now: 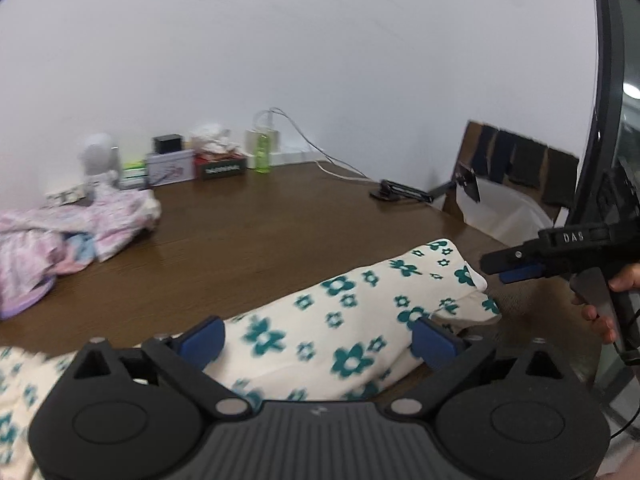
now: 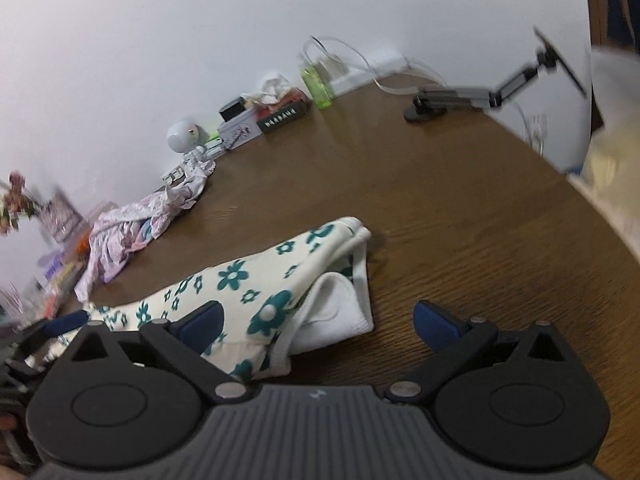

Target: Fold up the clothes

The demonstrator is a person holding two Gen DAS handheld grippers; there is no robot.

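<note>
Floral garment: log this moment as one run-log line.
floral garment: folded, lying on table | left tool: open, over garment | right tool: open, at garment's edge | pink clothes: unfolded pile

Both wrist cameras look forward and downward, low over the brown table [image 1: 248, 216]; both share the floral garment [image 1: 340, 320], close below, and the clutter along the white wall [image 2: 160, 40].

Soft even light, motion blur, fisheye-warped edges.
</note>
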